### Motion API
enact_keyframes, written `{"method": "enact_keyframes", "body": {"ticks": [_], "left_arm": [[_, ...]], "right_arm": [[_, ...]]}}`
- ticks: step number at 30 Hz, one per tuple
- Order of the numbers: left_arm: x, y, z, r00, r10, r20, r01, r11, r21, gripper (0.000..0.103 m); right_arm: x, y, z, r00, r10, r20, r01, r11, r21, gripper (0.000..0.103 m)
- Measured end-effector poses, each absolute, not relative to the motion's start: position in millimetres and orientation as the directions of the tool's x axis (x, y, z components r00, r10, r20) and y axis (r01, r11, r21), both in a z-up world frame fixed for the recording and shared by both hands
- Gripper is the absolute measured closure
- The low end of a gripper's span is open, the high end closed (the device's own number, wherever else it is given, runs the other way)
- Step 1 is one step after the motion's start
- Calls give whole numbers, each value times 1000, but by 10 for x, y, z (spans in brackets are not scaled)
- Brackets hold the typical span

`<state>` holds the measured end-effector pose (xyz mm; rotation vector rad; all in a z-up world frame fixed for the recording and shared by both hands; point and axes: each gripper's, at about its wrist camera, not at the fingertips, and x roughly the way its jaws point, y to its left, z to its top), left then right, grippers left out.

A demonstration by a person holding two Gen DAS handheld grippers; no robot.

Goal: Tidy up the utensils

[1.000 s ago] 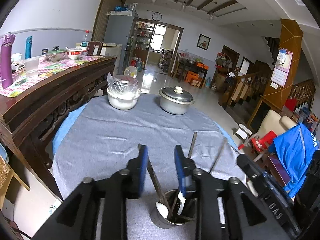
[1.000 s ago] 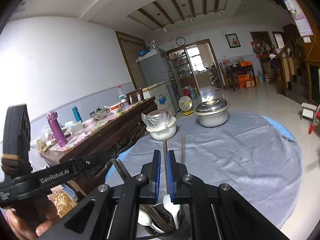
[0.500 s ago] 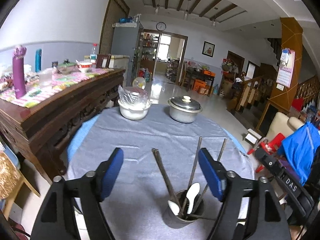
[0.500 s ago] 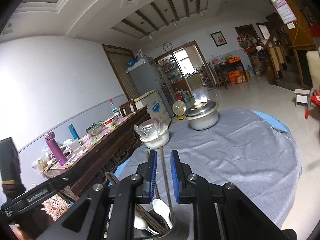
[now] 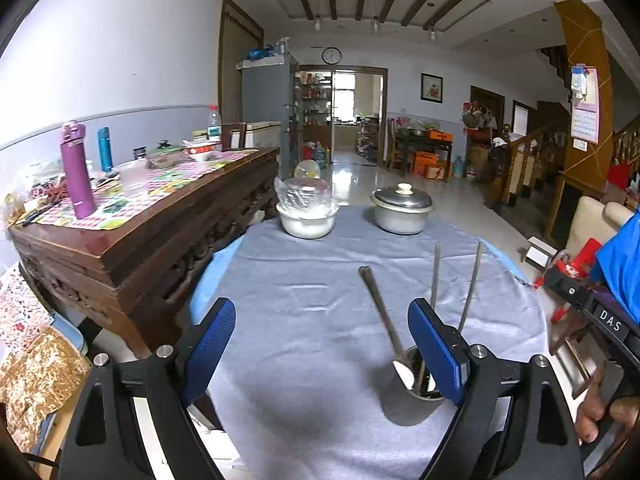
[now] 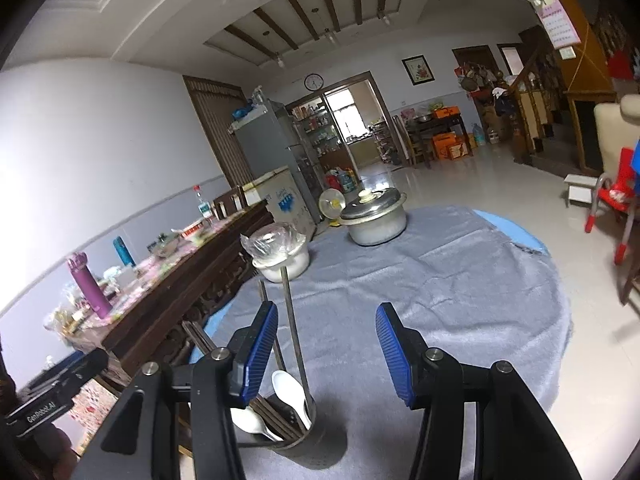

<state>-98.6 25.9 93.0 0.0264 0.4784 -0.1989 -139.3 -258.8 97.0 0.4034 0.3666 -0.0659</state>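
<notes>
Both the left gripper (image 5: 322, 344) and the right gripper (image 6: 326, 350) are just spreading their jaws wide, gripping nothing. The small round metal utensil cup (image 6: 308, 438) is standing near on the grey cloth-covered table (image 6: 460, 292), holding white spoons (image 6: 290, 394) and long metal chopsticks (image 6: 294, 320); the right gripper's left pad (image 6: 258, 350) is sitting just beside a leaning chopstick, so a careless sideways pull is risking tipping the cup

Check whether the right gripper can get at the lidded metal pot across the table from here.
Probably yes: the right gripper is open and empty, and bare grey cloth lies between it and the pot. Only the utensil cup sits below it.
</notes>
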Motion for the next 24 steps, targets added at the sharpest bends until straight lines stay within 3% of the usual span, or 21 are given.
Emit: {"method": "enact_keyframes", "body": {"ticks": [9, 24], "left_arm": [[-1120, 378, 860, 883, -100, -458, 133, 990, 41, 10], [-1326, 373, 814, 887, 35, -461, 10, 995, 95, 9]], "right_arm": [[-1564, -2446, 940, 907, -6, -422, 149, 941, 305, 43], [-1838, -2338, 878, 884, 65, -462, 100, 941, 324, 41]]}}
